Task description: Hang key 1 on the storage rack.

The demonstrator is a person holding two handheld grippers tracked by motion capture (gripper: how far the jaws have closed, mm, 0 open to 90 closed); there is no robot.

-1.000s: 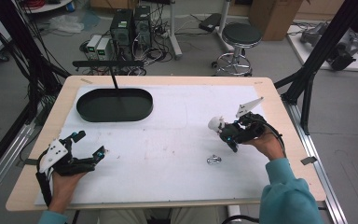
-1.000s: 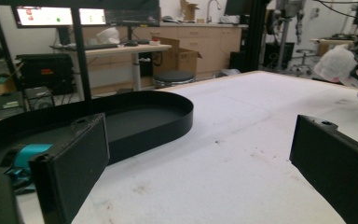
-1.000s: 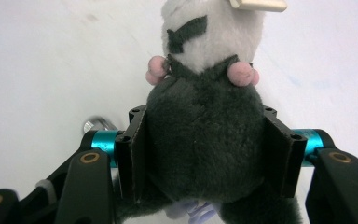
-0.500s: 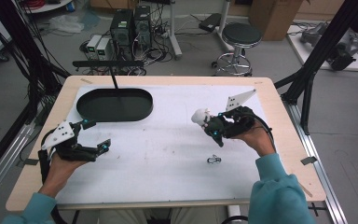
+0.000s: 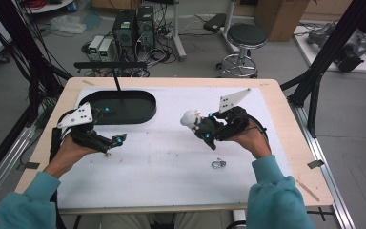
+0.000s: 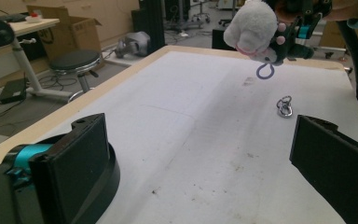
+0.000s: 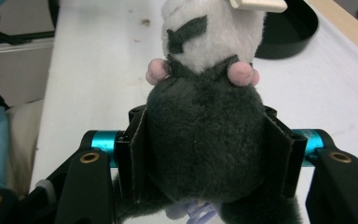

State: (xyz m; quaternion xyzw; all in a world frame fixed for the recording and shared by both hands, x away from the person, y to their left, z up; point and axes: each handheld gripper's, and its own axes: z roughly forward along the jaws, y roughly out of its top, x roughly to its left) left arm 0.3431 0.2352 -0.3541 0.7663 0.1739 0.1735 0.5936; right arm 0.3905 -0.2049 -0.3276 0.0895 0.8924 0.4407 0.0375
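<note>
**Mia:** What did the high view show?

**Ben:** The right gripper (image 5: 201, 128) held a small plush toy (image 5: 191, 118) up above the white table cover (image 5: 171, 171). A second before, that hand was farther to the right, near the table's edge. It had moved toward the middle, closer to the black oval tray (image 5: 124, 106). I think the toy was being carried to the tray.

**Mia:** And the other hand?

**Ben:** The left gripper (image 5: 110, 143) had come up off the near left corner. It now sat just by the tray's near rim. A little metal clip (image 5: 218, 164) lay on the cover, in the same place as before.

**Mia:** What about the left gripper view?

**Ben:** Its two black jaws stood wide apart with nothing between them. Far off, the plush toy (image 6: 251, 29) hung in the air in the other gripper, with a small blue loop (image 6: 264, 71) under it. The metal clip (image 6: 284, 106) lay below on the cover.

**Mia:** And the right gripper view?

**Ben:** The jaws squeezed the toy's dark grey body (image 7: 205, 140) from both sides. Its white head pointed away, toward the black oval tray (image 7: 291, 28). The squeeze looked just as tight as before.
</note>
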